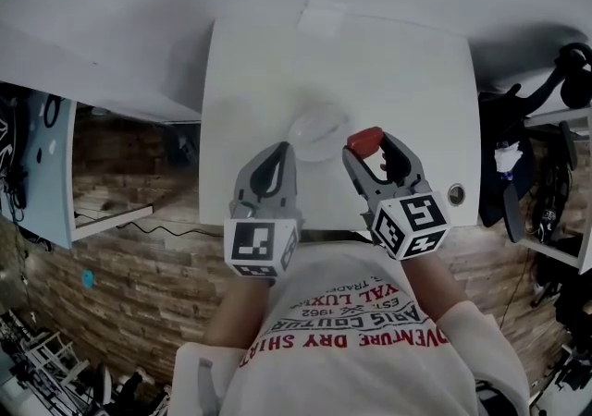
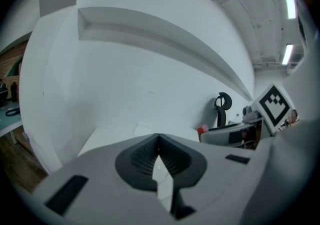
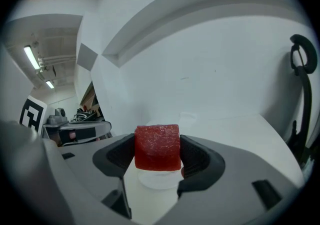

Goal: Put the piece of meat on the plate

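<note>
Above table (image 1: 250, 81) | right gripper (image 1: 371, 150) holds meat (image 1: 364, 138) by plate (image 1: 315, 132) | left gripper (image 1: 280, 152) closed

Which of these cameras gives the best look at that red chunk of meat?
The right gripper view: the meat sits large and central, clamped between the jaws. The head view shows it small, near the plate; the left gripper view shows only a red speck.
</note>
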Demonstrator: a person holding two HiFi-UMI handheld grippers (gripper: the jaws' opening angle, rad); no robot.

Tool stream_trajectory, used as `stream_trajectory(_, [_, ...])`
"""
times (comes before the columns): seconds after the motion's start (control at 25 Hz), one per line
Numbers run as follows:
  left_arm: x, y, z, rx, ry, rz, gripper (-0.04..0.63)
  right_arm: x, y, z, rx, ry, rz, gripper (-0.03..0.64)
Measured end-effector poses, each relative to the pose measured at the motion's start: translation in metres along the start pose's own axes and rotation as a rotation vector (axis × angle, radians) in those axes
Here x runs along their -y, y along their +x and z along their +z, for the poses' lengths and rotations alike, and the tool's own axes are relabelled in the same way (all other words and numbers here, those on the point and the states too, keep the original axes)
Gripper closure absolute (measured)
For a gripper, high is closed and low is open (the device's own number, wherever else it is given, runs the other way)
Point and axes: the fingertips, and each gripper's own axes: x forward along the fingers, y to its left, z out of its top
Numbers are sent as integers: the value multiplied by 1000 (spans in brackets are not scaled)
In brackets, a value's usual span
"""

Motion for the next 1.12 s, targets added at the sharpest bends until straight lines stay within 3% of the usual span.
stream_trajectory(0.72, [-42,36,-66,-135,-57,-56,591,4,103,-105,-406,-75,-70,330])
stream_trajectory(1.12, [-54,45,-88,-163,-94,-68,591,5,133,-134,-539,-112,-85,330])
